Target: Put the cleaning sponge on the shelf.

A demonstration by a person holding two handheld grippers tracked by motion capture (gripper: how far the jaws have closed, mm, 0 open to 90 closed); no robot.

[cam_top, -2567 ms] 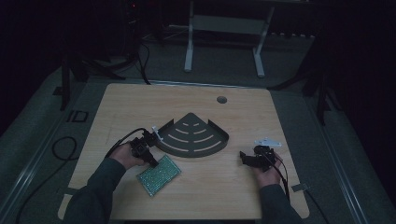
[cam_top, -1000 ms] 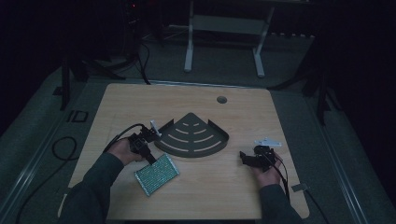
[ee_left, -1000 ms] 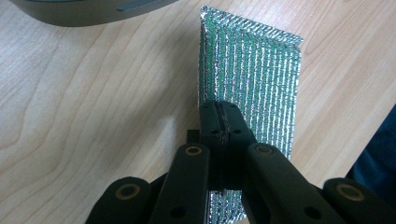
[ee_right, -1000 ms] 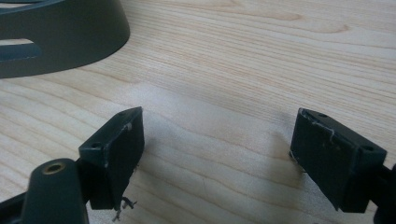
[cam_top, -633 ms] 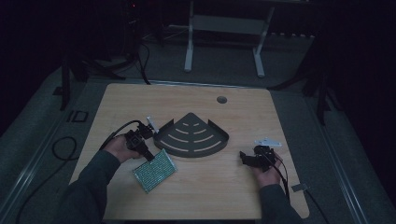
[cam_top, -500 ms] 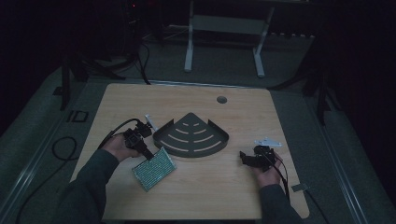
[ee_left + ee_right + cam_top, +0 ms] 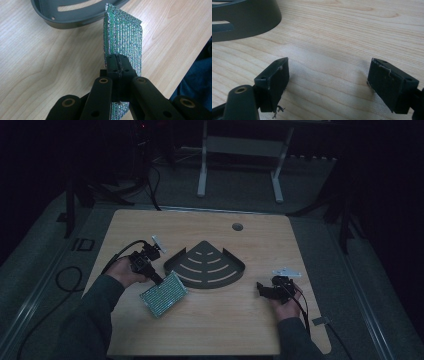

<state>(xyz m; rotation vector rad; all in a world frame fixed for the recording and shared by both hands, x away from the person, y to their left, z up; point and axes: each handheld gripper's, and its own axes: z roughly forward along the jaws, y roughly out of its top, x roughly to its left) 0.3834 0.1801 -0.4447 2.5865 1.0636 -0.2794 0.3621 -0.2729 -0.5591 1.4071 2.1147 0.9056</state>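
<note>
- Fingers of the left gripper are clamped on the near edge of a green glittery sponge, while the right gripper has its fingers spread wide with nothing between them.
- High view: the sponge sits at the front left of the wooden table, tilted, with one edge raised in the left gripper's hold. It lies just in front of and to the left of a dark grey fan-shaped tray, close to its left corner; whether the two touch cannot be told from here.
- High view: the right gripper is held low at the front right of the table, well apart from the sponge and a little to the right of the tray. A hand and dark sleeve come in from the bottom edge behind each gripper.
- Left gripper view: the two black fingers meet tightly on the sponge, which stands on edge and runs away from the camera towards the tray's curved rim. The sponge's far corner appears near that rim.
- Right gripper view: the left finger and its partner stand far apart over bare wood. A curved wall of the tray fills the upper left corner, clear of both fingers.
</note>
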